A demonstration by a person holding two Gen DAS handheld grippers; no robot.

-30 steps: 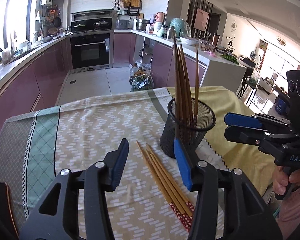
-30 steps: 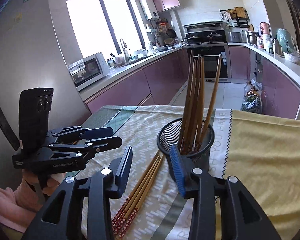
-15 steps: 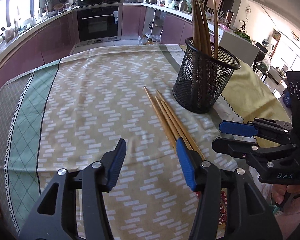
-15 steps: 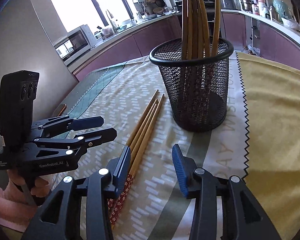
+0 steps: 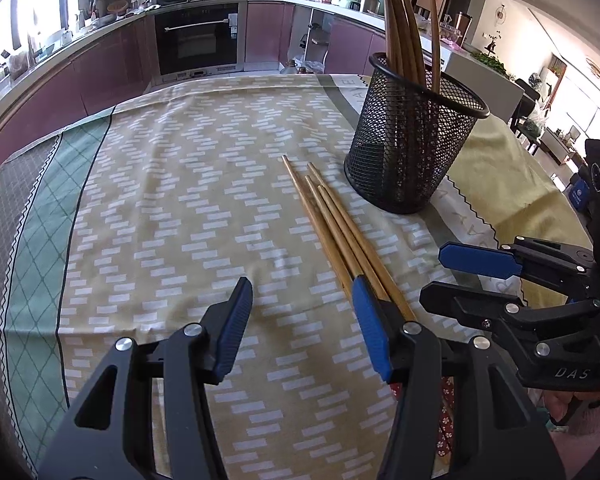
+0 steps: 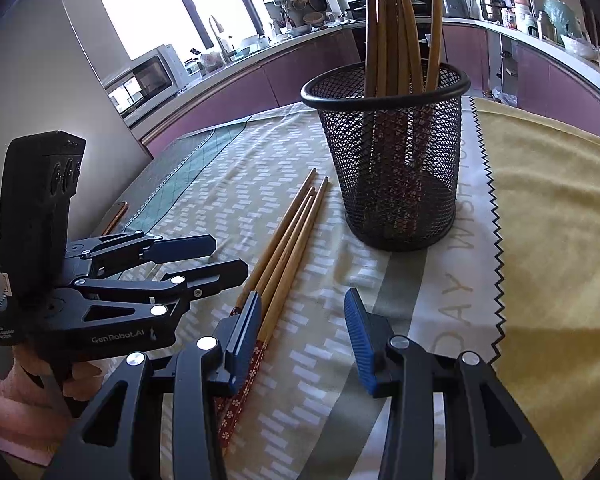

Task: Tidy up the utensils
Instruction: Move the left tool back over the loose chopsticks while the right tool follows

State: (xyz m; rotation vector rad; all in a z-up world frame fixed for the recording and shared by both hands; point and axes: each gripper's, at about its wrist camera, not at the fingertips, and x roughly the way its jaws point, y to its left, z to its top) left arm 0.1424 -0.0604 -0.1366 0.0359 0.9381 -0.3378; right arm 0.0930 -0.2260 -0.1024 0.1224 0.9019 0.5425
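Several wooden chopsticks (image 5: 332,216) (image 6: 292,228) with red patterned ends lie side by side on the tablecloth. A black mesh cup (image 5: 412,144) (image 6: 392,160) beside them holds several more chopsticks upright. My left gripper (image 5: 302,320) hangs open low over the cloth, its right finger just over the loose chopsticks. My right gripper (image 6: 300,336) is open too, its left finger over the chopsticks' patterned ends. Nothing sits between either pair of fingers. Each gripper shows in the other's view: the right gripper (image 5: 460,276), the left gripper (image 6: 220,256).
The table wears a patterned beige cloth (image 5: 180,200) with a green band, and a yellow cloth (image 6: 548,208) to the right. Kitchen counters, an oven (image 5: 198,36) and a microwave (image 6: 144,76) stand beyond the table.
Both grippers have dropped toward the table and tipped downward, so the loose chopsticks and mesh cup now appear nearer. Jaw gaps look the same.
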